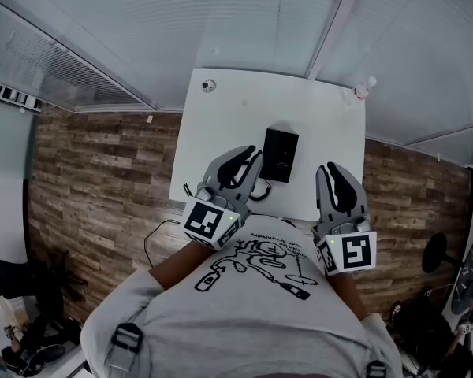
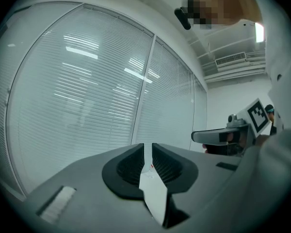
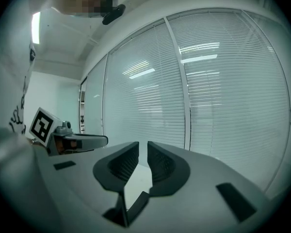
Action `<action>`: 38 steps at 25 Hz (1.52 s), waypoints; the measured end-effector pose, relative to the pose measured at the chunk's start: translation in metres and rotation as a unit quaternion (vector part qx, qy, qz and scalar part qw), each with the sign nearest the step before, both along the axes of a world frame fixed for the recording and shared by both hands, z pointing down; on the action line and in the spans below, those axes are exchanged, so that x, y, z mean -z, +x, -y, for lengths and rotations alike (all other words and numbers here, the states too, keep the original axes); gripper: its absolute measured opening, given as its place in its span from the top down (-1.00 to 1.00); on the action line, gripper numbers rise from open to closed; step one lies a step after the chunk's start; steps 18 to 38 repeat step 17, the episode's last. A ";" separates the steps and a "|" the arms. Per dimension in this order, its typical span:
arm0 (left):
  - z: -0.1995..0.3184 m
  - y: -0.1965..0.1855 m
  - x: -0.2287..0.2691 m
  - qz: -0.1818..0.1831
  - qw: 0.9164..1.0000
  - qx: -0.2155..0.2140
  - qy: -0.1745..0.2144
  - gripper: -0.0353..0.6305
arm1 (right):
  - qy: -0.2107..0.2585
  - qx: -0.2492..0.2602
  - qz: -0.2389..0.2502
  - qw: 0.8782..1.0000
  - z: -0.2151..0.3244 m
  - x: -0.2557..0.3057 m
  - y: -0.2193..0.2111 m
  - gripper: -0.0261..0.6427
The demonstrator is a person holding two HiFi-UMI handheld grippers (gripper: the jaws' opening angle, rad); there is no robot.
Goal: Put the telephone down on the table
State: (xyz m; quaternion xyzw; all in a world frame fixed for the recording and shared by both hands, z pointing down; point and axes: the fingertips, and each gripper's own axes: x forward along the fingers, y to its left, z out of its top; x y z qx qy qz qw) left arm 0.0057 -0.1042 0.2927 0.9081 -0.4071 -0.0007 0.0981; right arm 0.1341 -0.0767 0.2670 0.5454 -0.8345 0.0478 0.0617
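we judge the job done: the telephone lies on the table, our left gripper and right gripper pinched closed, empty.

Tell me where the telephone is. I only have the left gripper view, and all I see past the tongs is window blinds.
Observer: The head view shows the telephone lying flat on the white table, with nothing gripping it.
Operator: Is the right side holding anything?
Observer: No. In the right gripper view the right tongs are shut with nothing between them.
Operator: Anything else on that table?
Observer: A small round thing sits near its far left corner. I cannot tell what it is.
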 end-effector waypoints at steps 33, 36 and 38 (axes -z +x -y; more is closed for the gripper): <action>0.008 0.000 -0.003 -0.003 1.000 0.003 -0.010 0.76 | -0.008 -0.006 0.002 1.000 0.008 -0.006 0.005 0.79; 0.008 0.000 -0.003 -0.003 1.000 0.003 -0.010 0.76 | -0.008 -0.006 0.002 1.000 0.008 -0.006 0.005 0.79; 0.008 0.000 -0.003 -0.003 1.000 0.003 -0.010 0.76 | -0.008 -0.006 0.002 1.000 0.008 -0.006 0.005 0.79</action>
